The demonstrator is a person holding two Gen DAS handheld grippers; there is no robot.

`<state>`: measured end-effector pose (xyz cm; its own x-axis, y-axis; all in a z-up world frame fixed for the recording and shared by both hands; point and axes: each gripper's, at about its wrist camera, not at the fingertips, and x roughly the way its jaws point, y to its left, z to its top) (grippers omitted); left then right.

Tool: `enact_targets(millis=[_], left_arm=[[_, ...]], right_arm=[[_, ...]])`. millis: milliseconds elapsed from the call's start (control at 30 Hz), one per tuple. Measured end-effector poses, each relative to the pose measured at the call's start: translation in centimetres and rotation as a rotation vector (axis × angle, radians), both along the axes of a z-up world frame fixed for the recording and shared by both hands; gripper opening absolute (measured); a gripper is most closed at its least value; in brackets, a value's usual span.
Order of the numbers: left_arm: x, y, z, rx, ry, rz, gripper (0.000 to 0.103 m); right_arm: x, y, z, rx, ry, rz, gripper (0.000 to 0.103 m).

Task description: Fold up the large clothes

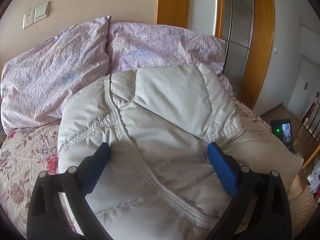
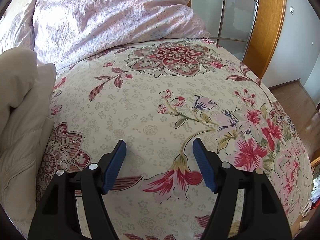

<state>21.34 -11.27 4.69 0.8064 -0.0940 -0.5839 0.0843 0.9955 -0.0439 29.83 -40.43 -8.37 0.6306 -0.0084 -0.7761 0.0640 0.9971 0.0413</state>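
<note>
Jacket [image 1: 160,124], white, quilted, padded: lies bunched on the bed [image 1: 24,160], its near end cut off by the lower frame edge in the left wrist view, so its full outline cannot be made out. Left gripper [image 1: 159,146]: blue pads spread wide, the jacket directly beneath and between them; whether the pads press the fabric is unclear. Pillows [image 1: 60,64], lilac print: beyond the jacket, against the wall. Right gripper [image 2: 159,144]: pads apart, nothing between them, poised over bare floral bedding. From here the jacket [image 2: 18,108] shows only as a strip well to the left, cropped by the frame.
</note>
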Motion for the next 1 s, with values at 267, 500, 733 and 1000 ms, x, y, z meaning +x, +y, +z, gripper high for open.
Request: enact_targets(millis=[267, 500, 733, 1000], left_arm=[[1.4, -1.5, -1.9, 0.045, 0.022, -0.005, 0.098], [2.5, -2.8, -3.7, 0.076, 0.026, -0.011, 0.101], [3.9, -4.4, -5.6, 0.123, 0.039, -0.013, 0.101], [3.3, -4.5, -4.8, 0.149, 0.025, -0.007, 0.101]], right_arm=[[0.0, 0.0, -0.1, 0.0, 0.002, -0.002, 0.074], [0.1, 0.0, -0.1, -0.003, 0.003, -0.002, 0.076], [0.1, -0.1, -0.2, -0.004, 0.007, -0.008, 0.079], [0.1, -0.7, 0.3, -0.023, 0.041, -0.053, 0.082]])
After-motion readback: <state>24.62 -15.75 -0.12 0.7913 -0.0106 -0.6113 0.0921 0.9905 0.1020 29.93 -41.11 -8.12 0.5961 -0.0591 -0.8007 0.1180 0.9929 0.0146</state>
